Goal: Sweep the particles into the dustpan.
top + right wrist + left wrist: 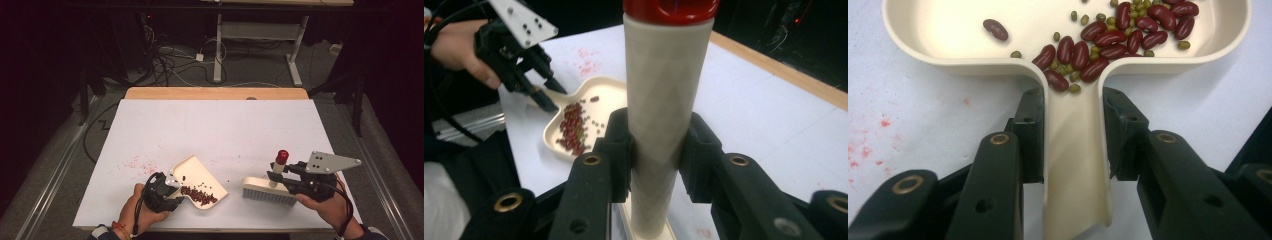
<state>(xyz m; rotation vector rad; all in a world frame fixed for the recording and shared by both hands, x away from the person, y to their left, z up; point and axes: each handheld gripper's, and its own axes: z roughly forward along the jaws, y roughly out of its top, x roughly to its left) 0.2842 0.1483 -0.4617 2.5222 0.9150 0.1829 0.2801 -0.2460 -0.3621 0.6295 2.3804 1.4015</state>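
- A cream plastic dustpan (197, 175), smooth and matte with a rounded raised rim and a narrow channel-shaped handle, is being held at the near left of the table (215, 125); its handle (1075, 165) is being clamped between the two black jaws of the left gripper (172, 192), whose pads are pressing on both side walls of the handle.
- Glossy dark red kidney-shaped beans (1108, 37) are being carried in the pan, mixed with small round olive-green beans (1063, 70); most are lying heaped near the mouth of the handle, and one red bean is lying apart at the far side of the tray.
- A hand brush (267, 190), with a cream block and a dense row of pale straight bristles, is being held upright on the table at the near right, well apart from the dustpan.
- Its cylindrical cream handle (664, 110), faintly faceted in texture and capped with a shiny red rounded tip (282, 156), is being gripped by the right gripper (280, 175); the jaws are being pressed against both sides of the cylinder.
- The table is being covered by a flat white sheet, with a strip of light wood left bare along the far edge.
- Faint pinkish-red speckles (137, 164) are being seen scattered on the white surface to the left of the dustpan.
- A flat grey three-cornered plate with small holes is being carried on top of the right gripper, and black cables are being trailed from both tools over the person's hands.
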